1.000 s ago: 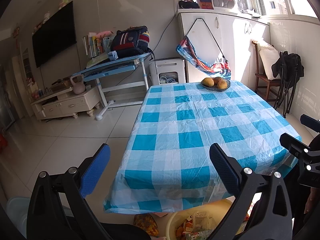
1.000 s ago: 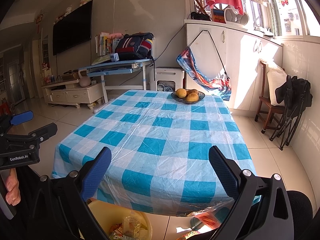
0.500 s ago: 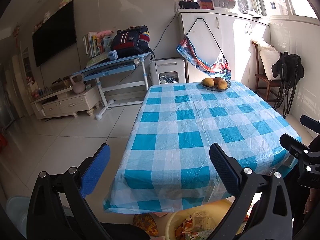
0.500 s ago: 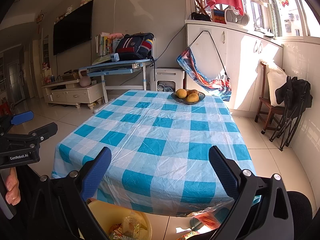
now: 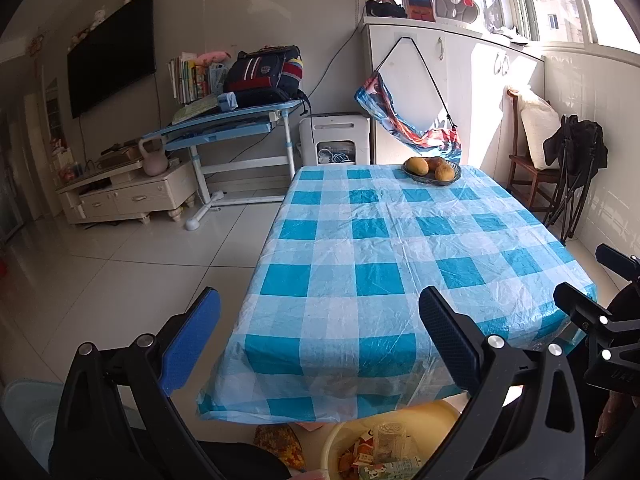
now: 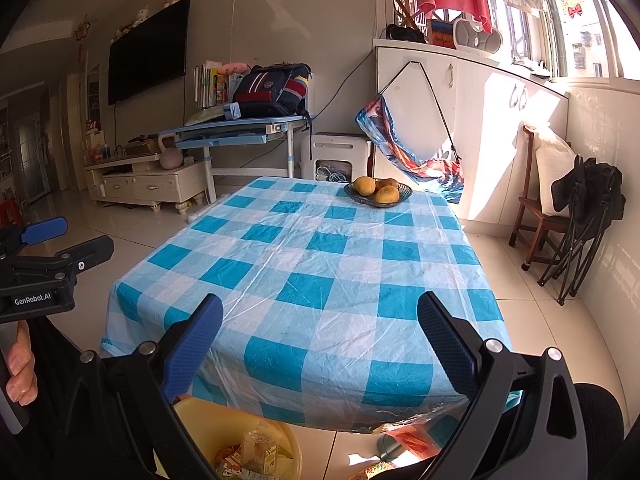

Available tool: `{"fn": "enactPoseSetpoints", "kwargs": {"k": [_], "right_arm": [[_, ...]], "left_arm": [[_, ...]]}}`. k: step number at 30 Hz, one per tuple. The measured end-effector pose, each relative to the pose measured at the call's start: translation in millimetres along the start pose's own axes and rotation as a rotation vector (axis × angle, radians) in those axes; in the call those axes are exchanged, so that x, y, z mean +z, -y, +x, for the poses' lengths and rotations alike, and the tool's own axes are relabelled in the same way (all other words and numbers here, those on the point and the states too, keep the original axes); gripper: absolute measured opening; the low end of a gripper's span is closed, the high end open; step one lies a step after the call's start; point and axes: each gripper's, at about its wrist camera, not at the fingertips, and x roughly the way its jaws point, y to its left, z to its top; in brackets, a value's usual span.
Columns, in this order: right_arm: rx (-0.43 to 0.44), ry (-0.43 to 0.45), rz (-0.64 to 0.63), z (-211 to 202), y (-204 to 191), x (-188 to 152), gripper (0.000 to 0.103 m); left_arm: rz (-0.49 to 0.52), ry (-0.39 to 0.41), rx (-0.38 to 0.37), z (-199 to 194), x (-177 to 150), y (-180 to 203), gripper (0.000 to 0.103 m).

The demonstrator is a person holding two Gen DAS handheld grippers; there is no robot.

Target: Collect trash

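**Grippers idle over bin, table bare**

Grippers both sit at the near edge of the table; we see each spread wide, holding nothing. Left gripper [image 5: 320, 344]: blue-padded fingers [image 5: 188, 344] apart, hovering over the near corner of the blue-and-white checked plastic tablecloth [image 5: 384, 248]. Below it on the floor, the round yellow plastic basin [image 5: 436, 410] holds the trash: crumpled wrappers and a clear plastic cup [image 5: 390, 440]. Right gripper [image 6: 320, 344]: jaws likewise wide, above the cloth's near edge. Same basin [image 6: 192, 408] shows lower left under the table edge. Far end of the table: dark bowl of yellow-orange fruit [image 6: 378, 193]. Right of the basin, an orange wrapper [image 6: 408, 438] lies on the floor tiles; we can't tell what it is.
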Motion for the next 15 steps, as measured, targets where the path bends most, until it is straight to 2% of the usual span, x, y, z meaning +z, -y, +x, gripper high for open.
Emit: {"fn": "enactPoseSetpoints", "kwargs": {"k": [4,12,15], "right_arm": [[0.001,-0.001,-0.004,-0.3,-0.4,0.2,0.094],[0.001,0.000,0.003,0.5,0.4,-0.9,0.094],[0.001,0.000,0.003,0.7,0.5,-0.8,0.094]], "left_arm": [[-0.019,-0.016,-0.015,3.8,0.9,-0.1,0.096],[-0.014,-0.032,0.031,7.9,1.4,1.6,0.096],[-0.030,-0.041,0.015,8.6,2.2,-0.3,0.096]]}}
